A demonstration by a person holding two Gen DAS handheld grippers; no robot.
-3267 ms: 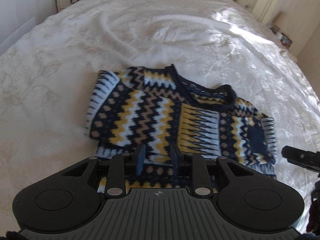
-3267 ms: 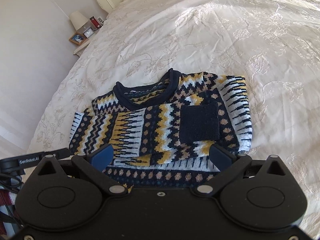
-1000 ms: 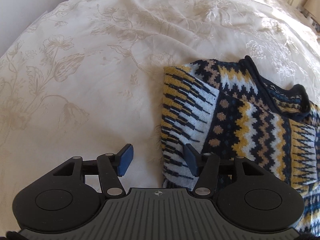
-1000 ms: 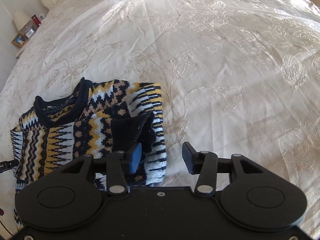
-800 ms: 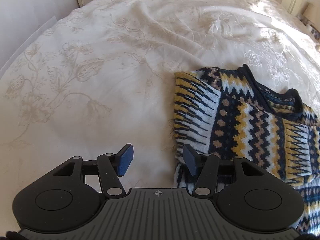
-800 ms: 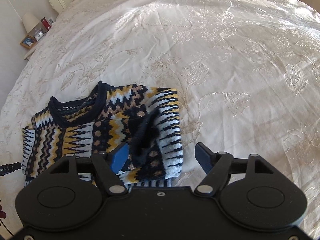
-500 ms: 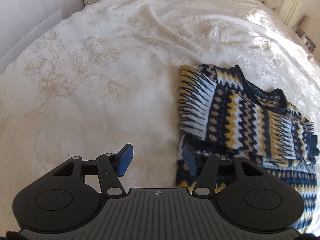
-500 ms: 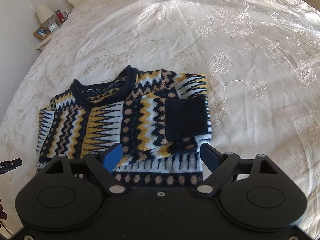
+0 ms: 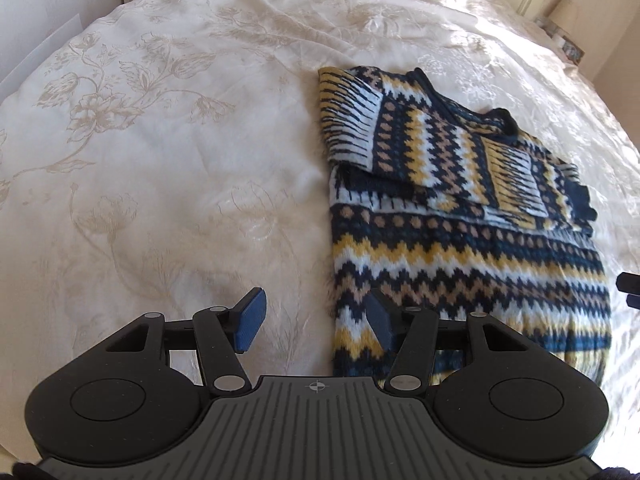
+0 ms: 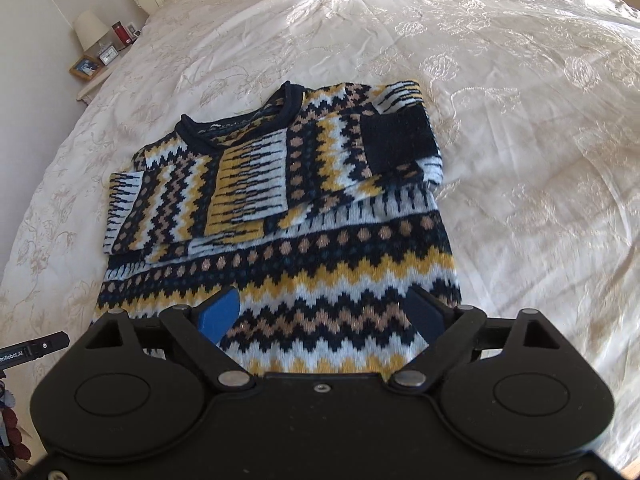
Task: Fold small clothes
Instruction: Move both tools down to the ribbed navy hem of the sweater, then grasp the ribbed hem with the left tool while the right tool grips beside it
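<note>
We have drawn both grippers back toward the near hem of the sweater: left gripper and right gripper spread, empty; both sleeves now lie folded across the chest.

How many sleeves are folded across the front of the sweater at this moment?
2. One sleeve lies over the chest from the left. The other sleeve, with a dark navy cuff, lies over it from the right. They meet below the collar.

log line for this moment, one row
stage: sleeves folded in, hem fold pending | sweater: flat on bedspread | left tongs: open at hem corner | right tongs: open over hem
</note>
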